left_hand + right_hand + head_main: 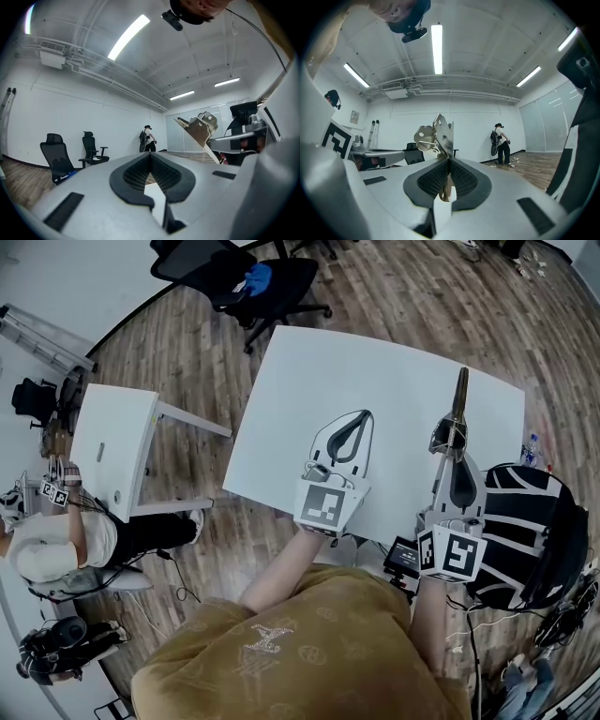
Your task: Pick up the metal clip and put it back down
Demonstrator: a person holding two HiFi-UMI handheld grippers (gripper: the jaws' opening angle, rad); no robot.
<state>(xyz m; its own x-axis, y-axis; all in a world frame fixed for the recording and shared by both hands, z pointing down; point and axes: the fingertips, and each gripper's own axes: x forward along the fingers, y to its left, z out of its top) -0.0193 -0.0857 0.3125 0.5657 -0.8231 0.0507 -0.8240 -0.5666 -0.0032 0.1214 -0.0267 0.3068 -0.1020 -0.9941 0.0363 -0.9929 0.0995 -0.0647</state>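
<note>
Right gripper view: right tongs [448, 160] pinch shiny metal clip [441, 135] (left tongs [151, 154] pressed together).

right gripper [446, 161]: clamping metal clip [439, 138] | clip sticking up beyond the tips | person [501, 144] standing far ahead-right

Both forearms reach forward, side by side. The left gripper [360, 415] has its jaws pressed together, nothing between them. The right gripper [451, 437] points ahead, jaws clamped on the clip [460, 390].

Shiny metal clip [442, 135], matt white table [375, 390]
</note>
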